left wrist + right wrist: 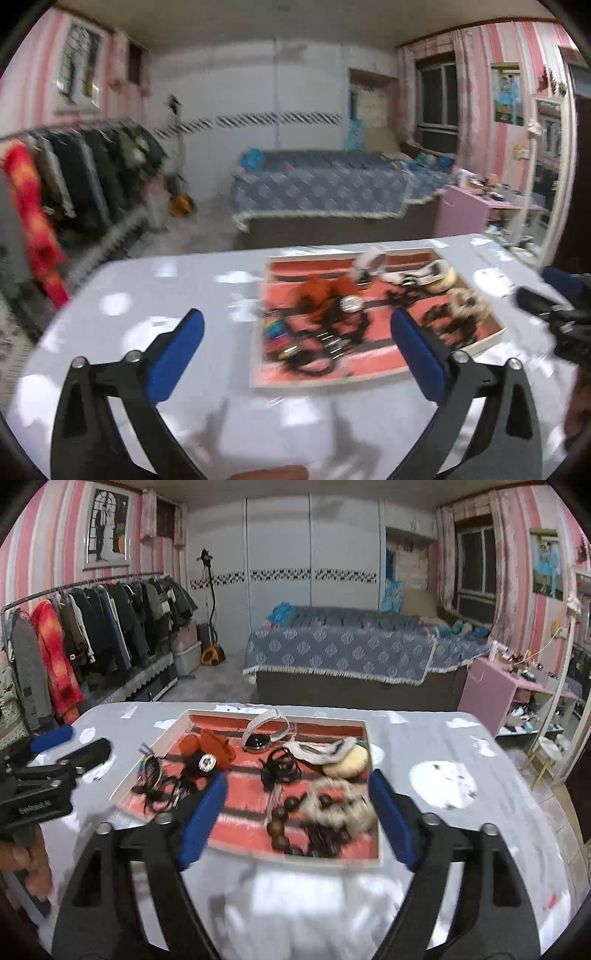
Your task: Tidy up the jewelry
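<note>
**Both tongs released above the jewelry tray**

Left tongs [297, 356]: blue pads spread wide, nothing between them. They hang over the tabletop [147, 295] at the tray's near-left corner; the right pad overlaps the tray's near edge in the left wrist view, the left pad is over bare cloth.

Right tongs [297, 818]: jaws apart, empty. Their pads frame the near half of the tray [147, 755], with the dark wooden bead bracelet [291, 823] and a pale beaded bracelet [340, 805] lying on the tray floor between and just beyond the pads, untouched.

Farther in the tray: black cord tangle [279, 770] at centre, orange scrunchie [212, 747] with a silver-faced piece [207, 762] to the left, black hair ties and pins [159, 786] at the left wall, a watch with pale strap [264, 731] at the far side, a yellow puff [349, 764] at the right.

Tray sits mid-tabletop on grey printed cloth. The left view is motion-blurred; small items there are not resolvable.
</note>
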